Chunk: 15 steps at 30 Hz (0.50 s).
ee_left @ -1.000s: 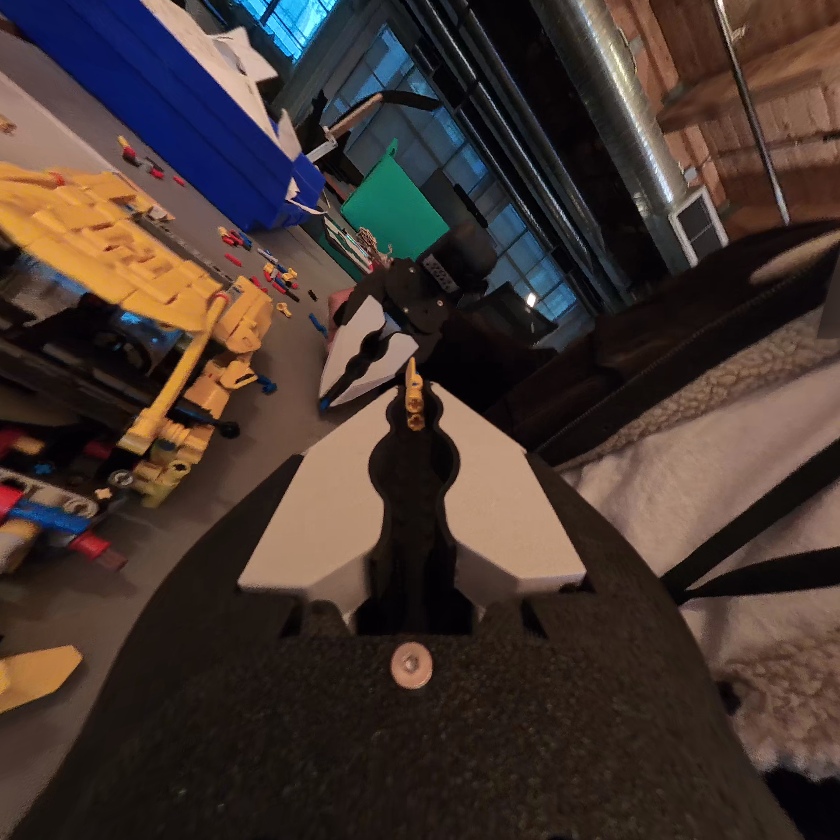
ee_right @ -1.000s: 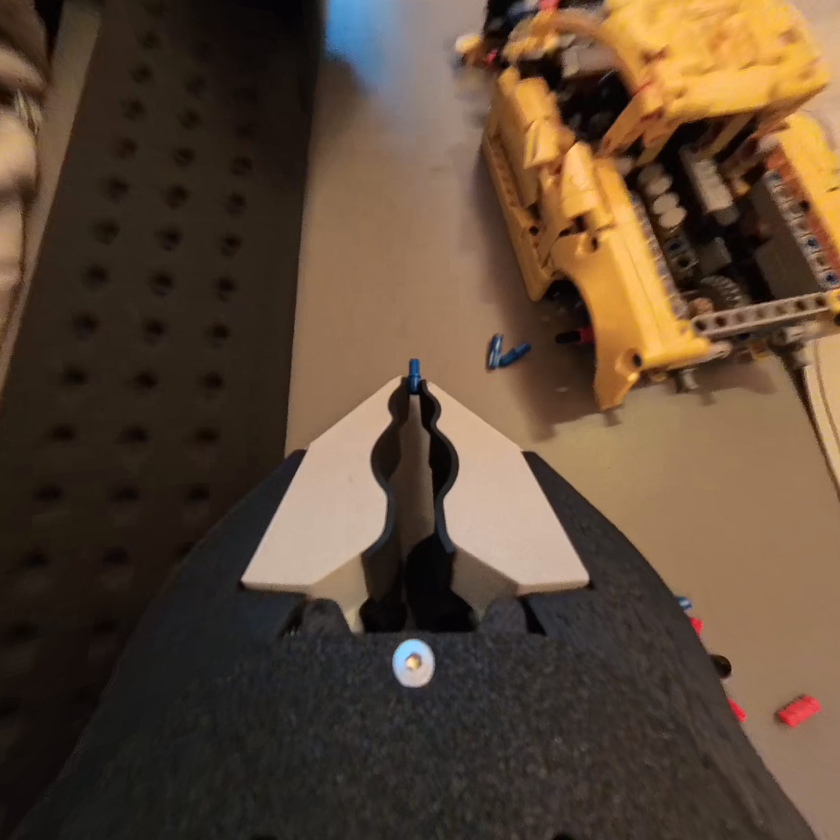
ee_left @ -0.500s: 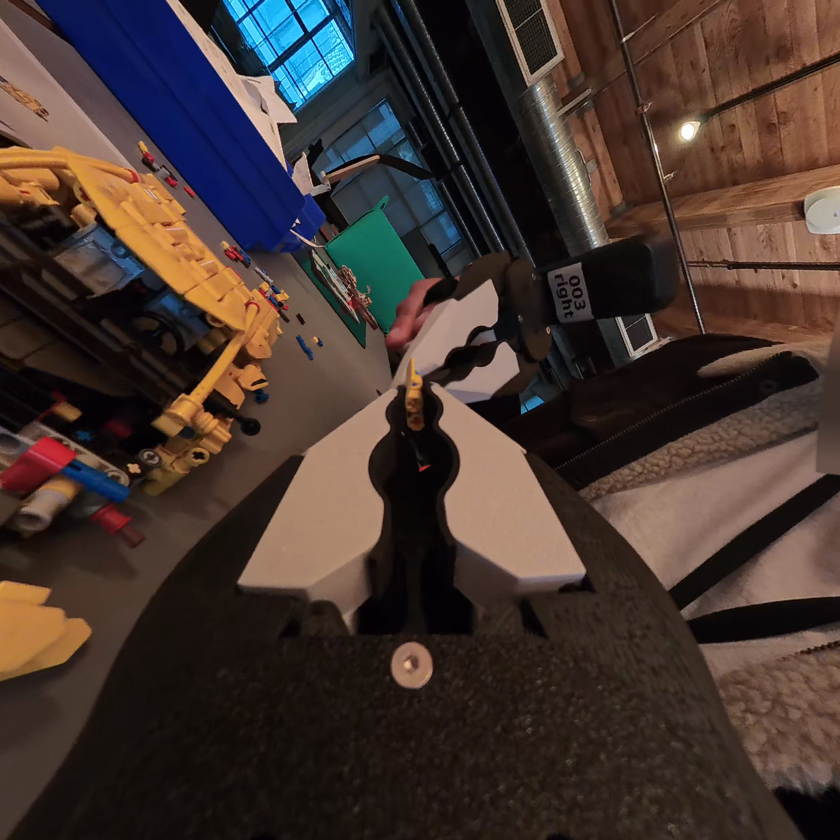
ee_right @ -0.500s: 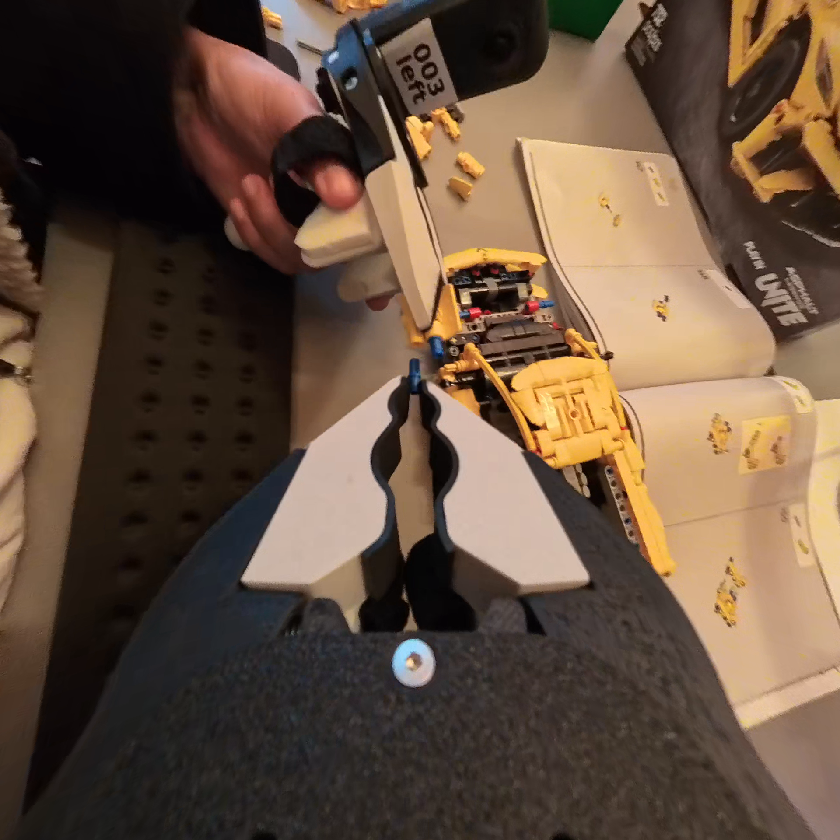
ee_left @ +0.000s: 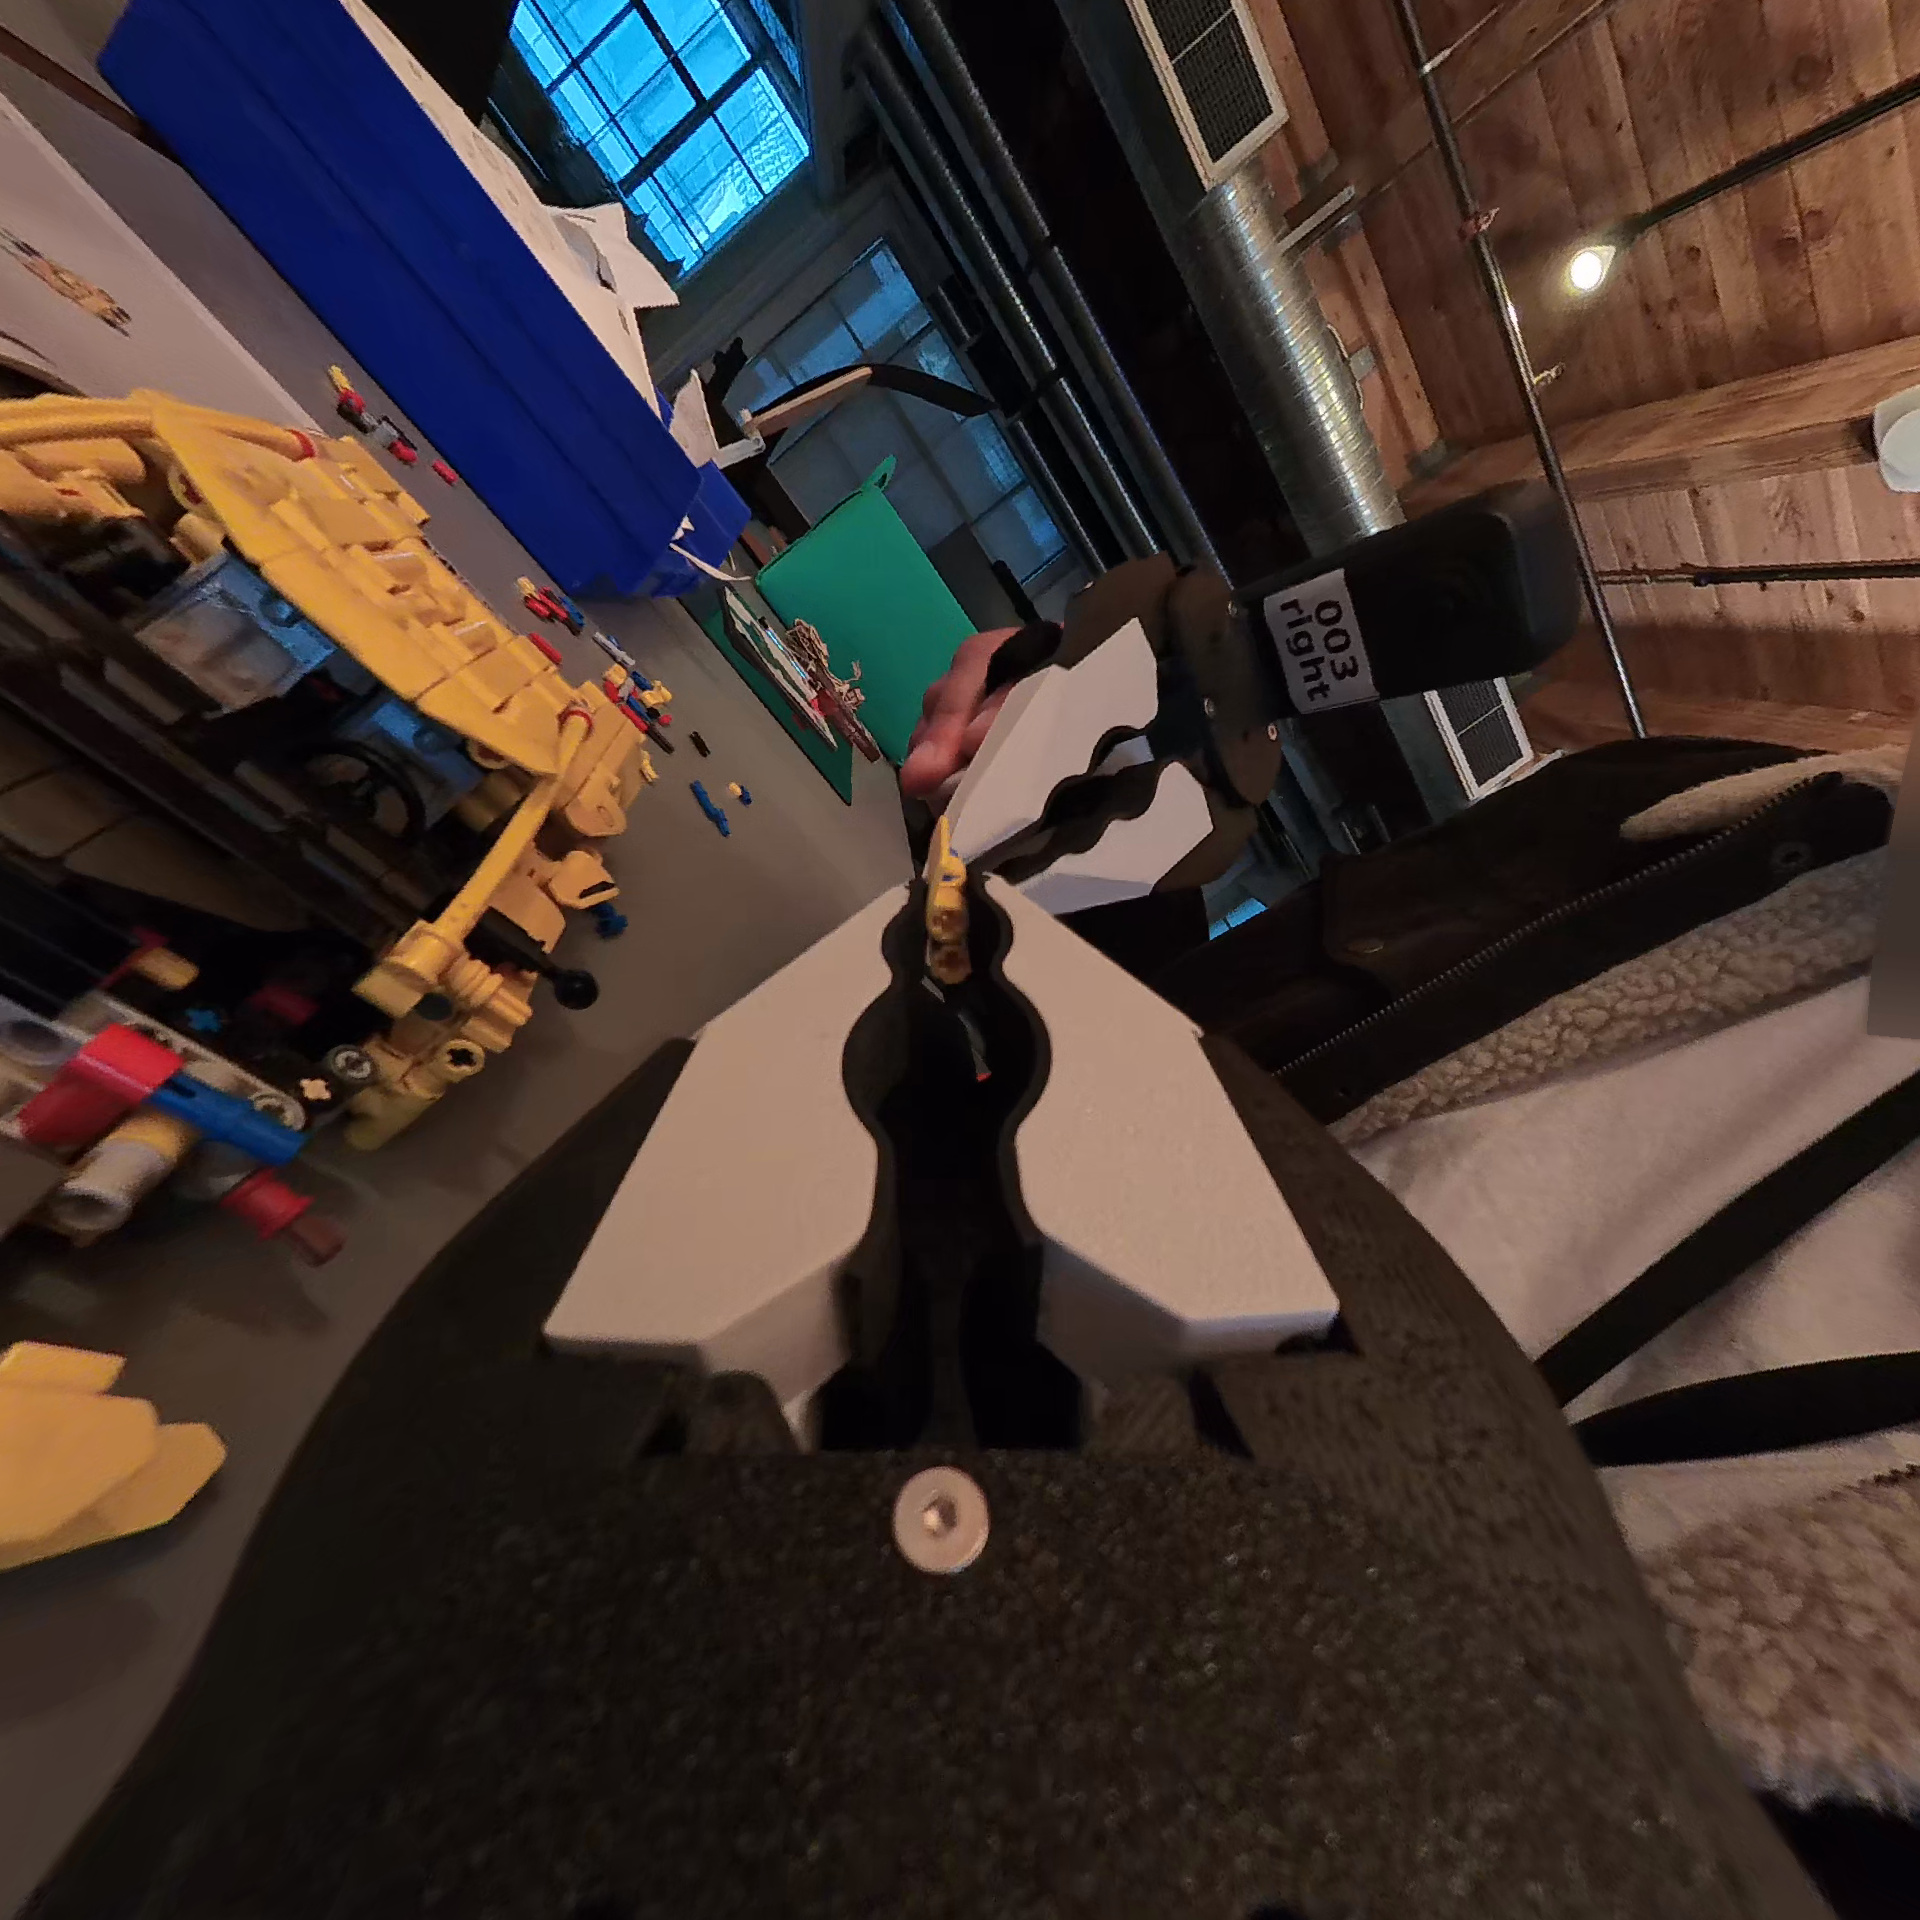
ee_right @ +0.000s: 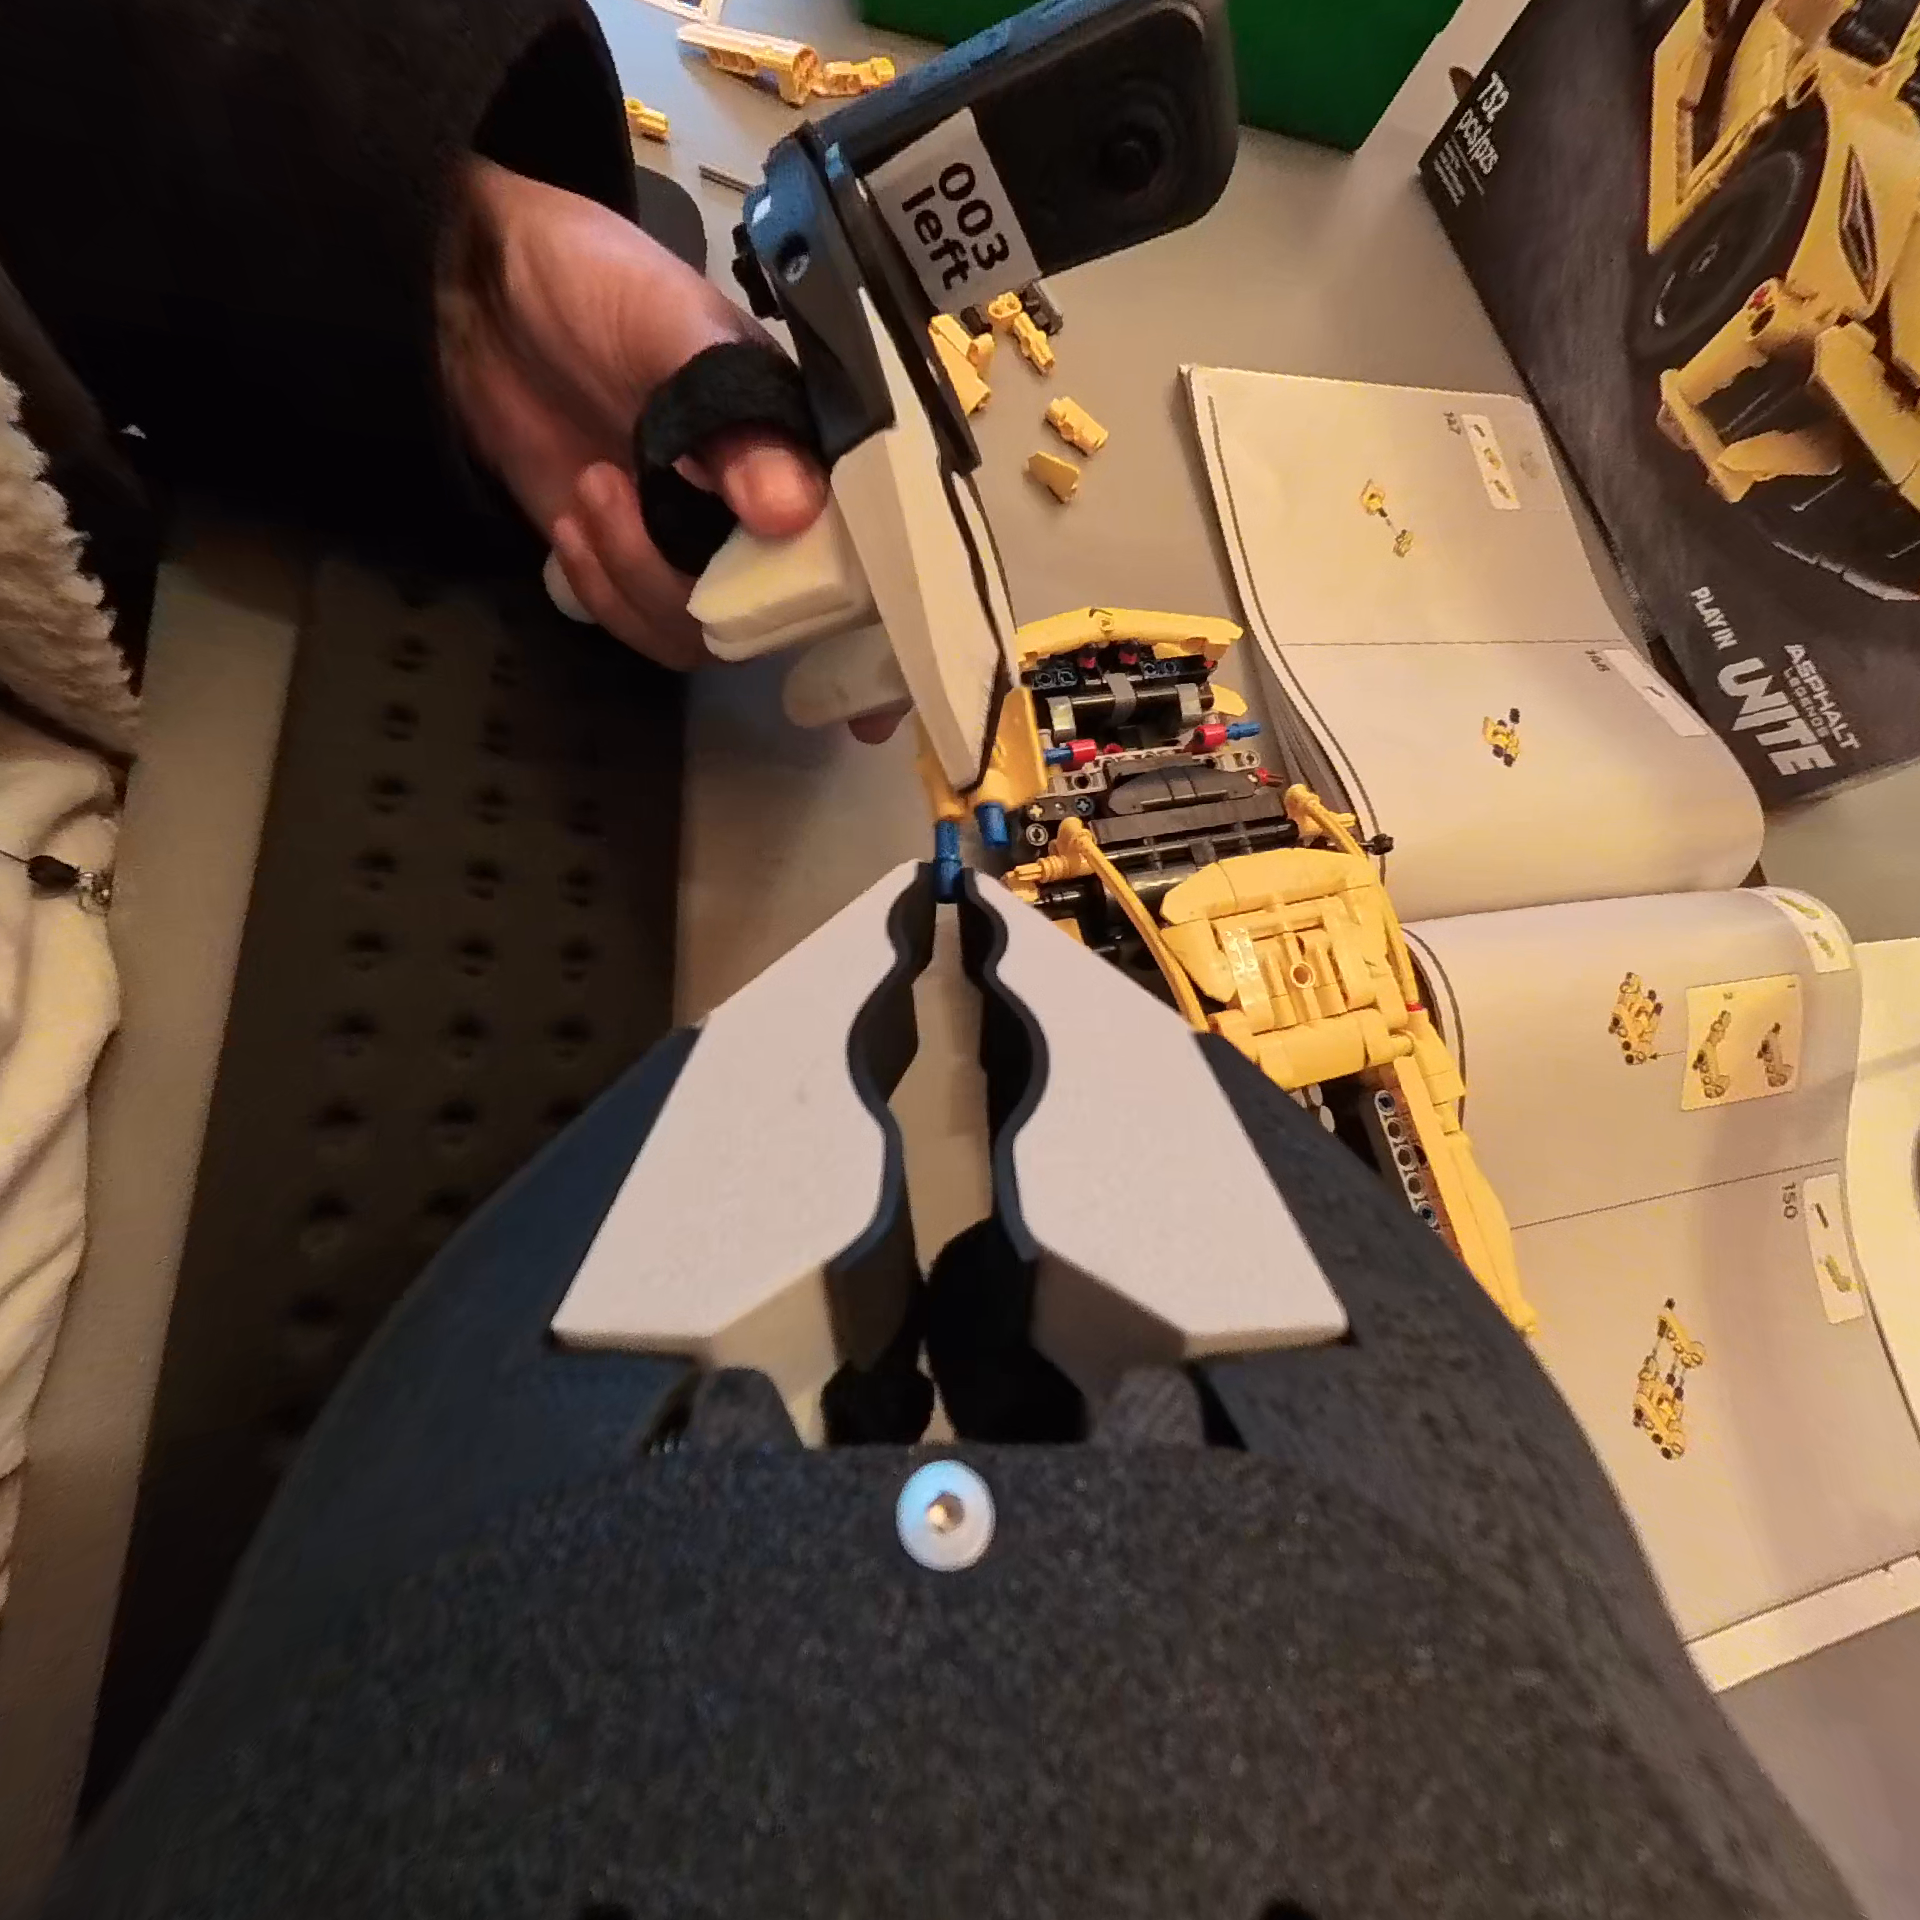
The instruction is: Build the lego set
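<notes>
Left gripper [ee_left: 943,902] pinches a small yellow piece [ee_left: 945,914] at its very tips, raised off the grey table [ee_left: 727,894]. Right gripper [ee_right: 943,883] is clamped on a little blue pin [ee_right: 947,860], nose to nose with the yellow piece; whether they touch is hard to tell. The yellow car model [ee_right: 1278,956] sits on the table beside the open instruction booklet [ee_right: 1455,582].

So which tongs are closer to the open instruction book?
Right, I think. The right tongs hang beside the yellow car that lies across the instruction book. The left tongs sit just behind them, tip to tip, so it's close.
</notes>
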Each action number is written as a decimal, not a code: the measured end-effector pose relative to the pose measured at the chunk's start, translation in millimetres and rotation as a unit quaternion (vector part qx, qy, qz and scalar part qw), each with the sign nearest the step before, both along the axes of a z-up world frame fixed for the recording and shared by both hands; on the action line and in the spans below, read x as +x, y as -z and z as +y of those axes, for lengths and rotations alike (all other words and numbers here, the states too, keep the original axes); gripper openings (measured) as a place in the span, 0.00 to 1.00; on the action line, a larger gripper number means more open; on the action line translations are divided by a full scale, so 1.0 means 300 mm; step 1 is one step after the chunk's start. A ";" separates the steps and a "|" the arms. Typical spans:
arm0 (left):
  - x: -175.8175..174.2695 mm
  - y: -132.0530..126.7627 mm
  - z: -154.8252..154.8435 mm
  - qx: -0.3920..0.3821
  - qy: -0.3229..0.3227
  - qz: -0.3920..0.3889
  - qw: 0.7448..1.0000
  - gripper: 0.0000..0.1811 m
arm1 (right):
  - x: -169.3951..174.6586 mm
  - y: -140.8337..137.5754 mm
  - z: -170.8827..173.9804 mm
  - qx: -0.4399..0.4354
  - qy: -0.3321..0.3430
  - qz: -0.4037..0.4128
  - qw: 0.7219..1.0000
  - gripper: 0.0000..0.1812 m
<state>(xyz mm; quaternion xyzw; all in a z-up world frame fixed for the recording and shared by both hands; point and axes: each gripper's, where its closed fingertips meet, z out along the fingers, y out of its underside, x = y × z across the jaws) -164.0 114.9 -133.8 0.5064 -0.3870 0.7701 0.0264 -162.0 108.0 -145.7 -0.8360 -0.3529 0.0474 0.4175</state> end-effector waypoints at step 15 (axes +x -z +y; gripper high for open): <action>-0.007 -0.018 -0.010 0.009 0.001 -0.025 1.000 0.04 | -0.019 -0.006 0.003 -0.029 -0.015 0.073 0.997 0.01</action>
